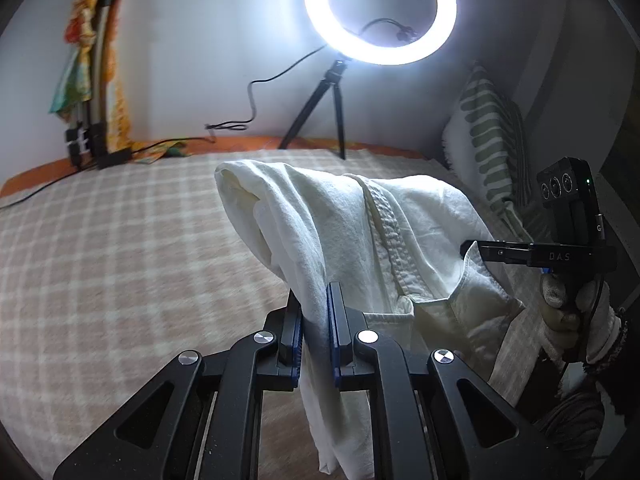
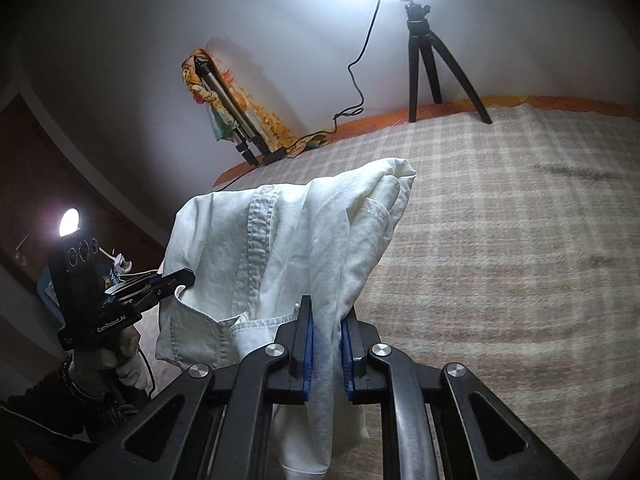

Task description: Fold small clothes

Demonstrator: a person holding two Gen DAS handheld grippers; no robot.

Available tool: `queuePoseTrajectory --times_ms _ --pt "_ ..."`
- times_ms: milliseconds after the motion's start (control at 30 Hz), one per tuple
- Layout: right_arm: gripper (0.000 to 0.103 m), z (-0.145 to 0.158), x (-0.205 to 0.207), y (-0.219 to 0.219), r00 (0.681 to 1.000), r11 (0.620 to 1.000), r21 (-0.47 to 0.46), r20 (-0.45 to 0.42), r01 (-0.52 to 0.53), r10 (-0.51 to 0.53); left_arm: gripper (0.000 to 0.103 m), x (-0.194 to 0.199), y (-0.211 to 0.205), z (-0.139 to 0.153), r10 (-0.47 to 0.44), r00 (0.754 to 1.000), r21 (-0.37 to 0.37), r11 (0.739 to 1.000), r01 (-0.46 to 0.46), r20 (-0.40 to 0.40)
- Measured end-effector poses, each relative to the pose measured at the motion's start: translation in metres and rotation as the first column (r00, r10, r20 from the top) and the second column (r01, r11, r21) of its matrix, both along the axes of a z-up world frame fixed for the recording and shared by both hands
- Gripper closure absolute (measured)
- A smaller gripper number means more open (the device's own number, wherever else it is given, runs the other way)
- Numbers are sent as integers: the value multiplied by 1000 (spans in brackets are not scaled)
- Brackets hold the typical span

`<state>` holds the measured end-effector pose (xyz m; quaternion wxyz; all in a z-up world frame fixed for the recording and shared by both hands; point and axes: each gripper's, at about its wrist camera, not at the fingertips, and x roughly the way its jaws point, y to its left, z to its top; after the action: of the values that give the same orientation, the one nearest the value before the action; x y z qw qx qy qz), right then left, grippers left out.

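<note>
the bed (image 1: 100, 260) fills both views, covered by a tan checked blanket with an orange sheet showing along its far edge. the left wrist view alone shows a green-striped pillow (image 1: 490, 140) standing at the bed's right edge and the whole glowing ring light (image 1: 380, 12) on its tripod (image 1: 320, 112) at the far edge; the right wrist view cuts the ring off at the top, but it alone shows a dark doorway on the left with a small lamp (image 2: 69, 222) shining in it. a patterned cloth (image 1: 96, 60) draped over folded stand legs leans on the wall by the bed's far left corner in both views.

the shirt (image 1: 340, 232), white with a buttoned placket, hangs in the air above the bed, stretched between the two grippers and sagging in folds; whether any of it touches the blanket cannot be told.

the left gripper (image 1: 316, 328) is nearly closed, its blue pads pinching a bunched fold of the shirt, which trails down below the pads. the right gripper (image 2: 326, 344) is likewise nearly closed and clamps another bunched fold. each view also shows the other gripper from the side, held by a gloved hand (image 1: 568, 308), its tips biting the shirt's edge near the collar.
</note>
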<state>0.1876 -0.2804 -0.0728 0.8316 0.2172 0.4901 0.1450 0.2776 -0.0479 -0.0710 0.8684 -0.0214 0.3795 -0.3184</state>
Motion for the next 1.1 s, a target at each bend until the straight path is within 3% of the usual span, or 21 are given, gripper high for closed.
queuePoseTrajectory --times_ms 700,1100 --pt "93 28 -14 -157 986 974 -154 31 168 -166 94 39 -172 -2 -184 983 -45 982 185 26" --pt "93 17 0 -223 974 949 -226 4 220 -224 94 71 -241 -18 -223 975 -68 973 221 -14"
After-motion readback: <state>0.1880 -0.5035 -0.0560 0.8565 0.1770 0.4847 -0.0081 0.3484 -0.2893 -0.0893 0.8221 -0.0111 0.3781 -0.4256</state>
